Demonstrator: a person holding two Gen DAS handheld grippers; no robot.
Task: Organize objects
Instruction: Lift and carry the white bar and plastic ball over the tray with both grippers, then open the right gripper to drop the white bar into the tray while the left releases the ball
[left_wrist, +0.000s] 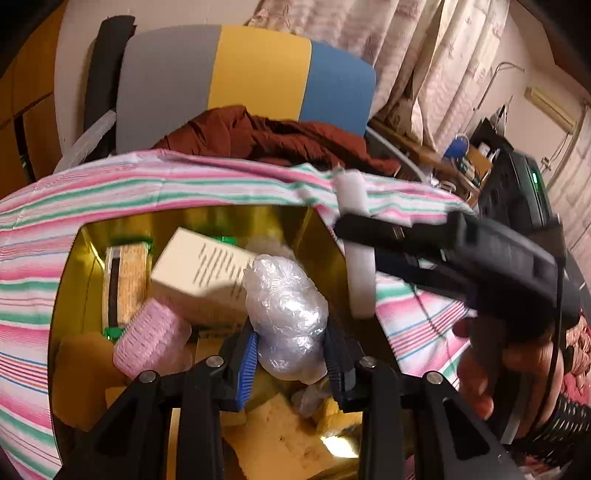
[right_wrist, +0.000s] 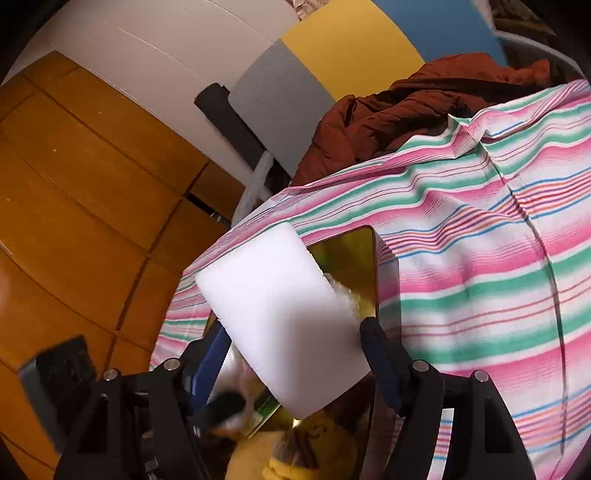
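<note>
My left gripper (left_wrist: 291, 328) is shut on a crumpled clear plastic bundle (left_wrist: 284, 295), with a blue pad on each side of it. It hangs over an open gold box (left_wrist: 66, 280). The box holds a cream carton (left_wrist: 207, 266), a pink roll (left_wrist: 147, 336), a green-ended scrubber (left_wrist: 125, 280) and a yellow sponge (left_wrist: 280, 435). My right gripper (right_wrist: 294, 326) grips a tilted white foam block (right_wrist: 280, 314) at its fingertips, above the gold box (right_wrist: 351, 258). The left wrist view shows that block (left_wrist: 360, 284) at the box's right edge, and a hand (left_wrist: 491, 354) on the gripper.
A pink, green and white striped cloth (right_wrist: 480, 277) lies under and around the box. A rust-red garment (left_wrist: 277, 136) lies behind it, against a grey, yellow and blue board (left_wrist: 258, 66). Wooden flooring (right_wrist: 74, 184) lies to the left. Cluttered shelves (left_wrist: 476, 158) stand far right.
</note>
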